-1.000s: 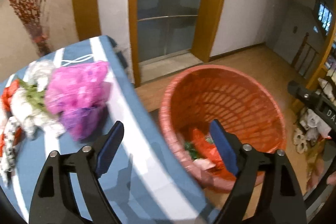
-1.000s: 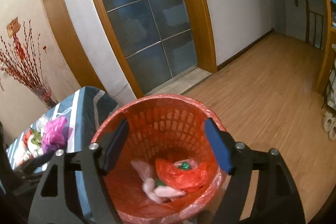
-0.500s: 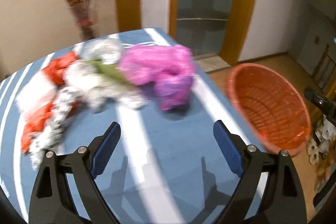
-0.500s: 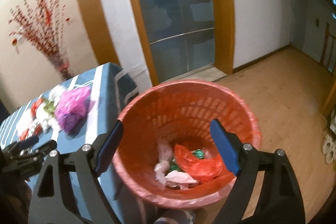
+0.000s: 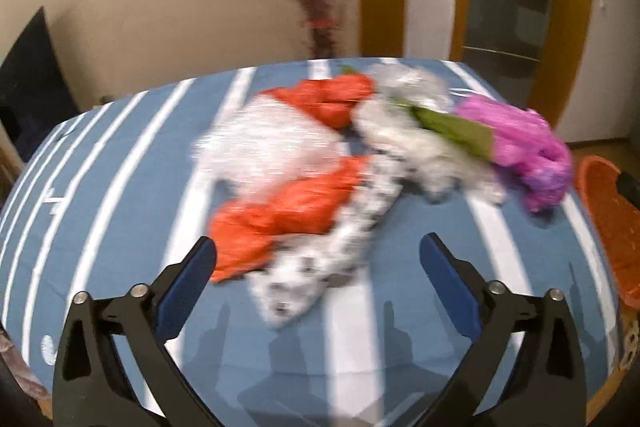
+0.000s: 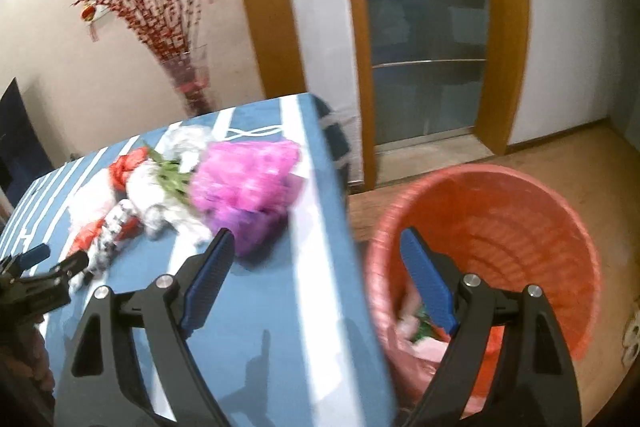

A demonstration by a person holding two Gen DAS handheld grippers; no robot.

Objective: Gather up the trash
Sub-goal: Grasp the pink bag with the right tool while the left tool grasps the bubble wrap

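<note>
2 grippers, left gripper (image 5: 318,273) & right gripper (image 6: 316,277), agape; 1 pink bag (image 5: 524,143), 1 basket (image 6: 520,211).

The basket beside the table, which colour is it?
Orange-red basket, with a lattice wall; the right wrist view shows it best.

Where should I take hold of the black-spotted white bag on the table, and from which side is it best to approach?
Probably at the near end of the black-spotted white bag. It lies as a long crumpled strip pointing toward the open left hand-held gripper, and that end is free on the striped tablecloth, while the far end is tangled with the orange bag. Come from above, jaws across the strip's narrow width.
</note>
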